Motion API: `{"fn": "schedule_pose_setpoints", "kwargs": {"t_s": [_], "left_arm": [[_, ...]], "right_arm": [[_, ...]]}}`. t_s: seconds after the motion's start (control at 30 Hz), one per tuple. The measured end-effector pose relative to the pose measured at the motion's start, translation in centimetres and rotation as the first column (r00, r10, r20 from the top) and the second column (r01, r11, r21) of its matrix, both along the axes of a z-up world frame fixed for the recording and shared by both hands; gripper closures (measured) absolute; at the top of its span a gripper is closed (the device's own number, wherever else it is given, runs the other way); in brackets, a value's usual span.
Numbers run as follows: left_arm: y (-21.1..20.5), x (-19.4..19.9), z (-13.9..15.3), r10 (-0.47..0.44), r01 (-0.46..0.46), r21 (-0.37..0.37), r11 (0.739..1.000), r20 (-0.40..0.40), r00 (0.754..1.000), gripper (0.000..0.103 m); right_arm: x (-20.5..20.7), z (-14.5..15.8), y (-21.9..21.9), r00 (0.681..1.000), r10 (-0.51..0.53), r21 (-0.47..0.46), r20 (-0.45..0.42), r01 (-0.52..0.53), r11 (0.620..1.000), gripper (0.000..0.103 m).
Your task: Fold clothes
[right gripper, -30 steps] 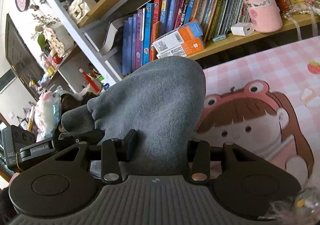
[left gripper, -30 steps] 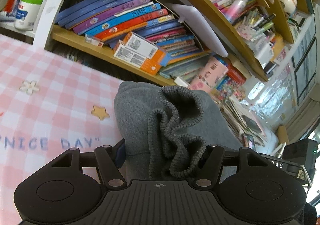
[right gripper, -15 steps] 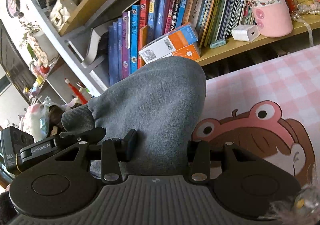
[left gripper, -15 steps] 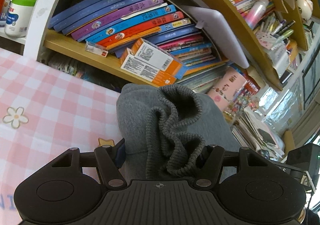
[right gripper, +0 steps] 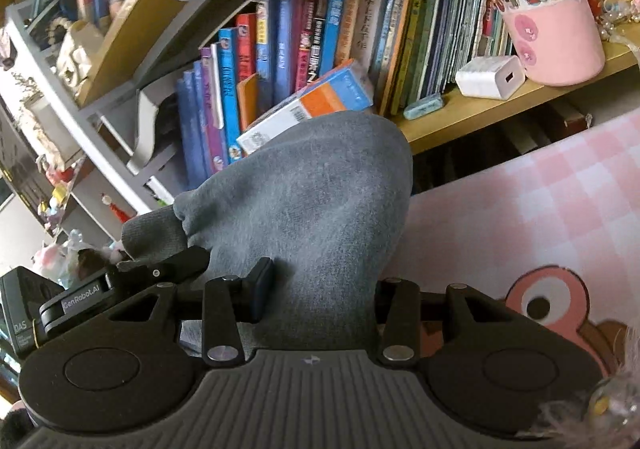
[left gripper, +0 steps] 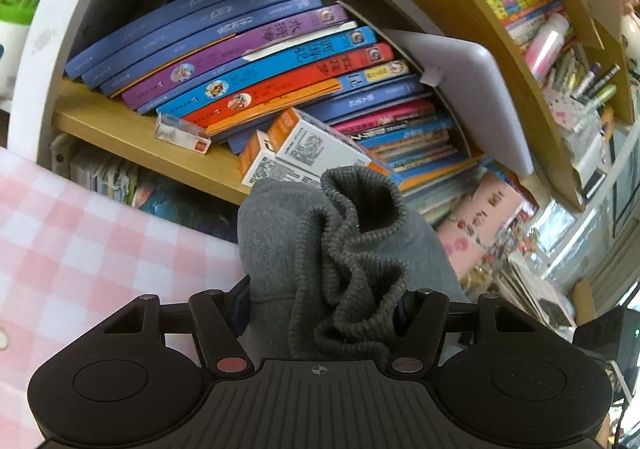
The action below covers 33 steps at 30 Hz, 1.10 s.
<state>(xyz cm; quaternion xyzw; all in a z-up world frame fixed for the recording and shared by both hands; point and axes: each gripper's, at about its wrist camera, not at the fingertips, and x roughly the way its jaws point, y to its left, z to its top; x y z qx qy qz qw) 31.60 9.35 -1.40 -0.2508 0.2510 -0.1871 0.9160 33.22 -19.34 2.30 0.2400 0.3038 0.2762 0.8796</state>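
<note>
A grey sweatshirt-like garment [left gripper: 276,249] with a darker ribbed cuff [left gripper: 352,249] is bunched up between the jaws of my left gripper [left gripper: 320,309], which is shut on it. The same grey garment [right gripper: 312,217] fills the jaws of my right gripper [right gripper: 320,289], also shut on it. The cloth is held up off the pink checked table cover [left gripper: 80,249], close to the bookshelf. The left gripper's body [right gripper: 120,289] shows at the left in the right wrist view, close beside the right one. Both sets of fingertips are hidden in the cloth.
A wooden bookshelf [left gripper: 132,137] packed with books stands right behind the table edge. Orange-and-white boxes [left gripper: 296,153] lie on it. A pink tumbler [right gripper: 548,9] and a white charger [right gripper: 490,77] sit on the shelf. The table cover [right gripper: 520,217] has a cartoon frog print [right gripper: 544,301].
Both grippers have carried the garment forward toward the bookshelf; the shelf and books now loom larger and less table shows. Both grips are unchanged.
</note>
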Motion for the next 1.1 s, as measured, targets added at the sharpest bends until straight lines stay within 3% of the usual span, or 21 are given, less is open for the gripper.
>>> {"fn": "schedule_pose_setpoints", "kwargs": {"t_s": [0.2, 0.27, 0.33, 0.5, 0.63, 0.9, 1.1], "left_arm": [[0.3, 1.0, -2.0, 0.025, -0.026, -0.023, 0.999, -0.026, 0.999, 0.034], [0.5, 1.0, -2.2, 0.033, -0.033, -0.03, 0.999, -0.026, 0.999, 0.028], [0.3, 0.5, -2.0, 0.055, -0.055, 0.012, 0.998, -0.008, 0.998, 0.016], [-0.3, -2.7, -0.7, 0.089, -0.105, 0.135, 0.985, 0.126, 0.988, 0.009], [-0.6, -5.4, 0.0, 0.107, -0.134, 0.156, 0.979, 0.17, 0.98, 0.009], [-1.0, -10.7, -0.1, 0.124, -0.136, 0.105, 0.985, 0.112, 0.986, 0.009], [-2.6, -15.7, 0.4, 0.14, -0.153, 0.12, 0.981, 0.11, 0.984, 0.009]], "right_arm": [[1.3, -1.8, -0.5, 0.999, 0.007, 0.038, -0.032, -0.006, 0.999, 0.059], [1.1, -2.0, -0.6, 0.999, -0.01, 0.05, -0.037, 0.012, 0.999, 0.047], [0.7, -2.1, -0.6, 0.999, -0.037, 0.039, -0.033, 0.038, 0.999, 0.036], [-1.4, -1.8, -1.7, 0.996, -0.092, 0.032, 0.007, 0.092, 0.995, 0.028], [-3.9, -1.7, -3.1, 0.99, -0.138, 0.055, 0.003, 0.137, 0.989, 0.028], [-9.9, -1.7, -3.7, 0.993, -0.118, 0.071, -0.029, 0.12, 0.99, 0.027], [-15.9, 0.0, -1.6, 0.998, -0.032, -0.047, 0.06, 0.035, 0.998, 0.018]]}}
